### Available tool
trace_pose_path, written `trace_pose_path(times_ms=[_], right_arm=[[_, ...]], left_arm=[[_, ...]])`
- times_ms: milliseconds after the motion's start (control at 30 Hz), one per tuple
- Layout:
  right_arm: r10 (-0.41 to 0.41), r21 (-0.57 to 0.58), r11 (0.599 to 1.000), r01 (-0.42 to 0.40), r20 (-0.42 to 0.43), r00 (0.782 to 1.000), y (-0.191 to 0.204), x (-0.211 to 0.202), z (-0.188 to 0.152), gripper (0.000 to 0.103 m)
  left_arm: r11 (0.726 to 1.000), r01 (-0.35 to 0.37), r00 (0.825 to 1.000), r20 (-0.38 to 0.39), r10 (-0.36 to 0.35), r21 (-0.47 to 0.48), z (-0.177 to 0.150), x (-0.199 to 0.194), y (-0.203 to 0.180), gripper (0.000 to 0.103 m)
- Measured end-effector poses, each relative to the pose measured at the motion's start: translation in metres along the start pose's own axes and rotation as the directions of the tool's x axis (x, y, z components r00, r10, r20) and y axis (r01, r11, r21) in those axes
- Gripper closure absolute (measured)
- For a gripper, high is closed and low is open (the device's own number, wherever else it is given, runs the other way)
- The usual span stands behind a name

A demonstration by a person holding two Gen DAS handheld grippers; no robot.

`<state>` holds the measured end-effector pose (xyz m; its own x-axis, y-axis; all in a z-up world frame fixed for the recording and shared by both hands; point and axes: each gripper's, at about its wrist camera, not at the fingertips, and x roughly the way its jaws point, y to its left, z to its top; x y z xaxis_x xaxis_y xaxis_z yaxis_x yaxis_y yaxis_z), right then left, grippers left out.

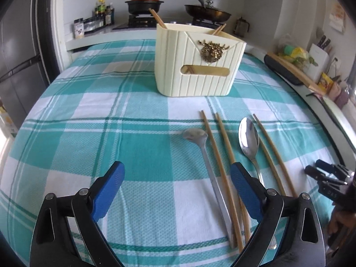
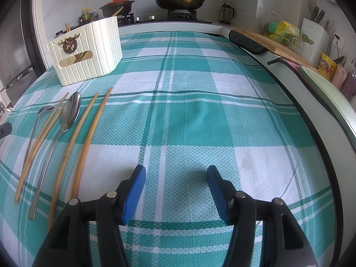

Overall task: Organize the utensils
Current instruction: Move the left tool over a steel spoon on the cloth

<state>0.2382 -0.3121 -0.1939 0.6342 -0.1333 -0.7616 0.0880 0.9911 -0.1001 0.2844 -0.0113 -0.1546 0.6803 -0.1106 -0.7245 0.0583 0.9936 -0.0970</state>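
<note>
Daylit kitchen, stove [image 2: 155,17] behind checked tablecloth [image 2: 189,115]

Teal and white plaid across the tablecloth [image 2: 200,115], wide checks cut by thin dark green lines, the weave finely dotted. On it stands a cream utensil holder [image 1: 195,66], ribbed in vertical stripes, with a dark gold stag-head ornament [image 1: 212,50] on its front and a gold-lined slot below. Tan wooden chopsticks [image 1: 224,155] lie on the cloth, pale bamboo in tone. Between them a shiny silver large spoon [image 1: 248,139] and a duller grey small spoon [image 1: 201,142]. The left gripper [image 1: 176,191] shows bright blue pads on black arms; the right gripper [image 2: 175,191] matches, blue on black. At the back, a black pot [image 1: 144,5] carries an orange-red lid.
</note>
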Motion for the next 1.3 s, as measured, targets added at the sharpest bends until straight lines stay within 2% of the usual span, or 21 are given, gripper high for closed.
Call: trace_pose_path(times_ms=[200,233,533,900,1300], right_arm=[[0.000,0.000,1.000,0.000,0.000,1.000,0.000,0.000,0.000,0.045],[0.000,0.000,1.000,0.000,0.000,1.000,0.000,0.000,0.000,0.045],[0.003,0.002,1.000,-0.003,0.000,1.000,0.000,0.000,0.000,0.045],[0.003,0.002,1.000,-0.003,0.000,1.000,-0.001,0.000,0.000,0.045],[0.005,0.004,1.000,-0.005,0.001,1.000,-0.001,0.000,0.000,0.045]], left_arm=[[0.991,-0.121,0.990,-0.060,0.124,0.055,-0.008,0.031,-0.011,0.007],[0.991,-0.124,0.989,-0.077,0.128,0.055,-0.010,0.033,-0.010,0.007],[0.994,-0.111,0.987,-0.114,0.112,0.016,-0.020,0.025,0.012,0.008],[0.989,-0.119,0.988,-0.109,0.110,-0.084,-0.015,0.019,0.041,0.009],[0.990,-0.134,0.985,-0.116,0.130,-0.036,-0.026,0.017,0.036,0.009]])
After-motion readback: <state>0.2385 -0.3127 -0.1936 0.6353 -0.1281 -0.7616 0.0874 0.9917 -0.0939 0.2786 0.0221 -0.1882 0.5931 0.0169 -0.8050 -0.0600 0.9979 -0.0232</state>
